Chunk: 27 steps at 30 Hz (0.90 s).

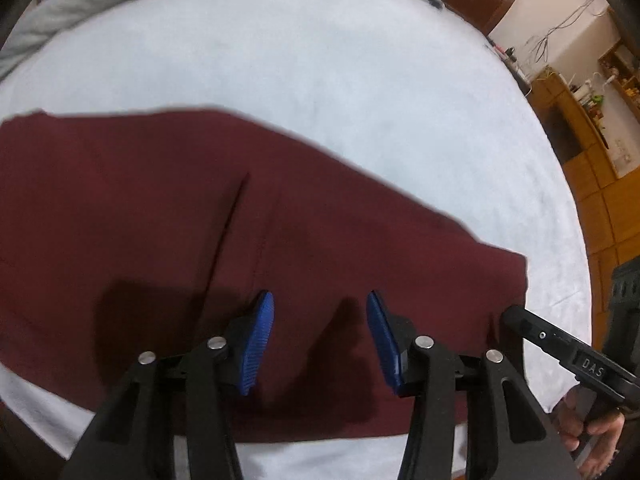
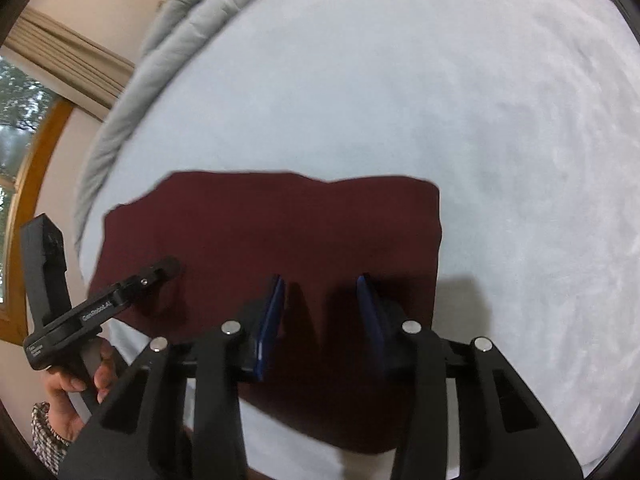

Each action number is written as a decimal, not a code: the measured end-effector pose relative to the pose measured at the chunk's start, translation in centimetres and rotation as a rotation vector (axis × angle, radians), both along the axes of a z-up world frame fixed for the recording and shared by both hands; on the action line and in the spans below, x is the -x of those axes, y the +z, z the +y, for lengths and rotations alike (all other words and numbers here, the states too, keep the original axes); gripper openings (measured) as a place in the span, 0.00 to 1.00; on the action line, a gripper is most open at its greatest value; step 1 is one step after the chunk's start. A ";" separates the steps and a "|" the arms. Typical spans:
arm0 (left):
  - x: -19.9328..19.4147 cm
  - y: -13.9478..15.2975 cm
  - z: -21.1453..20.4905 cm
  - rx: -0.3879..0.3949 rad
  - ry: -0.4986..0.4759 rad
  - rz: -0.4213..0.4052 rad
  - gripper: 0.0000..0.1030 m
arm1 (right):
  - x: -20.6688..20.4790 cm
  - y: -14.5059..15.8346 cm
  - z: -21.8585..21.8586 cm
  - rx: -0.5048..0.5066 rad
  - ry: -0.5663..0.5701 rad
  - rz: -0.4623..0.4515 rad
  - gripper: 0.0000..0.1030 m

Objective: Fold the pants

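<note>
Lying flat on the bed [image 1: 360, 80], the maroon pants [image 1: 200, 220] are already folded into a compact block. You hold the left gripper [image 1: 320, 336] and the right gripper [image 2: 320, 312] above them, fingers spread apart, grasping nothing.

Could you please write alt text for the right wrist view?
Maroon pants lie folded flat on a pale blue bedsheet, under the open right gripper. The left gripper reaches onto the pants from the left.

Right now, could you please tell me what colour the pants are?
The pants are a plain dark maroon, seen best in the right wrist view.
</note>
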<state>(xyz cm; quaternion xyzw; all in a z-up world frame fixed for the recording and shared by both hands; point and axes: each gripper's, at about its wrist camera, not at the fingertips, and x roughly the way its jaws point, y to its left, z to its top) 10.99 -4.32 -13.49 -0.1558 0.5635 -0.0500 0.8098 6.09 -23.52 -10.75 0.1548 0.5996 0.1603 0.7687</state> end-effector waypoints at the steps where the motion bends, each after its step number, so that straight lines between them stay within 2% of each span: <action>1: 0.0 -0.2 -0.1 -0.010 -0.011 -0.006 0.47 | -0.1 -0.6 -0.1 0.000 -0.010 0.009 0.32; 5: -0.1 -0.3 0.1 -0.041 -0.038 0.000 0.47 | -0.1 -1.0 -0.3 -0.007 -0.008 0.013 0.32; 7: 0.0 0.8 0.7 -0.015 -0.037 -0.003 0.47 | 0.4 0.7 -0.5 -0.026 -0.012 -0.023 0.34; 9: 1.1 2.7 2.0 0.031 -0.021 -0.041 0.48 | 1.4 2.6 -0.9 -0.076 -0.030 -0.069 0.41; 12: 3.4 4.7 5.8 0.099 0.032 -0.063 0.58 | 3.6 4.8 -0.6 -0.116 -0.016 -0.116 0.43; 14: 5.5 5.4 9.4 0.112 0.096 -0.072 0.59 | 5.1 5.2 0.0 -0.131 0.004 -0.120 0.45; 16: 7.6 5.6 14.0 0.084 0.181 -0.069 0.61 | 6.0 4.8 0.8 -0.142 0.019 -0.109 0.45; 19: 10.5 4.9 21.5 0.072 0.352 -0.047 0.62 | 6.3 3.3 2.7 -0.134 0.038 -0.071 0.45; 22: 12.4 3.1 26.8 0.140 0.488 -0.019 0.62 | 6.3 2.1 4.1 -0.139 0.047 -0.036 0.45; 27: 13.0 0.4 30.2 0.246 0.572 -0.007 0.62 | 6.0 2.1 6.1 -0.102 0.064 -0.038 0.45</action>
